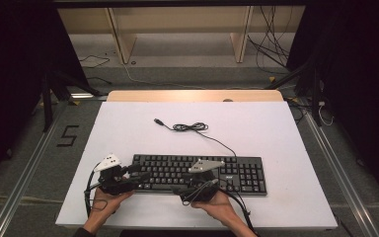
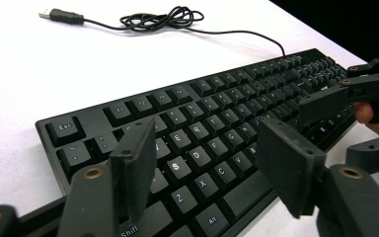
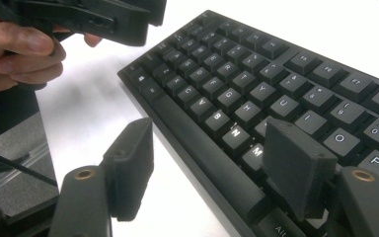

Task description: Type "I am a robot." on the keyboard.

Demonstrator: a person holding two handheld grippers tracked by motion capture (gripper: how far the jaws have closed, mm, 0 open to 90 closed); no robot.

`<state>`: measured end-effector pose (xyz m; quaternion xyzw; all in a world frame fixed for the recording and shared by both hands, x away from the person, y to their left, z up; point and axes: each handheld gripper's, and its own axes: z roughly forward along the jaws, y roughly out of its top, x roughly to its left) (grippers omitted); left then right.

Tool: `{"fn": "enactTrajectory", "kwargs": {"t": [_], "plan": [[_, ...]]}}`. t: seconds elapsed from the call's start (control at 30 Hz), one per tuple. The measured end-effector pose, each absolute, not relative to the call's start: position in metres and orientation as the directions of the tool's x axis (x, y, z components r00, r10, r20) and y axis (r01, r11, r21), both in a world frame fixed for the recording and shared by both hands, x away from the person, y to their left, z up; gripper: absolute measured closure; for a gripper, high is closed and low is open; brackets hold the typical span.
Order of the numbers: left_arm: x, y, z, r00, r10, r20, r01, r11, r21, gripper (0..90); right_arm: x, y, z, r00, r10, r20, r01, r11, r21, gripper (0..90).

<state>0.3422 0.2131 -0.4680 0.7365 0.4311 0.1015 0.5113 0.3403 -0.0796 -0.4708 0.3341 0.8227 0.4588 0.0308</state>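
Keyboard (image 1: pixel 202 173): both grippers' fingers apart, hovering over keys.

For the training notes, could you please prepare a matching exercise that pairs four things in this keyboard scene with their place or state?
Things:
1. keyboard
2. USB plug
3. left gripper
4. right gripper

Places or states:
A. jaws open over the keys at the Shift and Z end
B. lies flat near the front of the white table
C. jaws open over the front edge by the N and M keys
D. lies at the free end of the cable, beyond the keyboard

Pairs: 1-B, 2-D, 3-A, 4-C
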Motion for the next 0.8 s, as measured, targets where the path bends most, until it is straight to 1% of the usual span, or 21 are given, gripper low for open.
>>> {"fn": "enactTrajectory", "kwargs": {"t": [0.3,0.43,0.57,0.8], "plan": [[0.3387,0.2116,-0.4658,0.621,0.730,-0.286,0.512,-0.101,0.853,33.6,0.3414,-0.0781,-0.4733,-0.766,0.589,0.258,0.536,0.363,0.762,40.6],[0.3373,0.2102,-0.4653,0.623,0.728,-0.286,0.509,-0.100,0.855,31.3,0.3425,-0.0780,-0.4744,-0.764,0.591,0.259,0.540,0.366,0.758,44.6],[0.3362,0.2093,-0.4645,0.627,0.726,-0.282,0.508,-0.106,0.855,29.8,0.3432,-0.0771,-0.4757,-0.765,0.589,0.259,0.542,0.372,0.754,49.3],[0.3348,0.2086,-0.4637,0.627,0.724,-0.288,0.508,-0.100,0.856,28.4,0.3434,-0.0761,-0.4769,-0.769,0.588,0.251,0.536,0.377,0.755,64.0]]}}
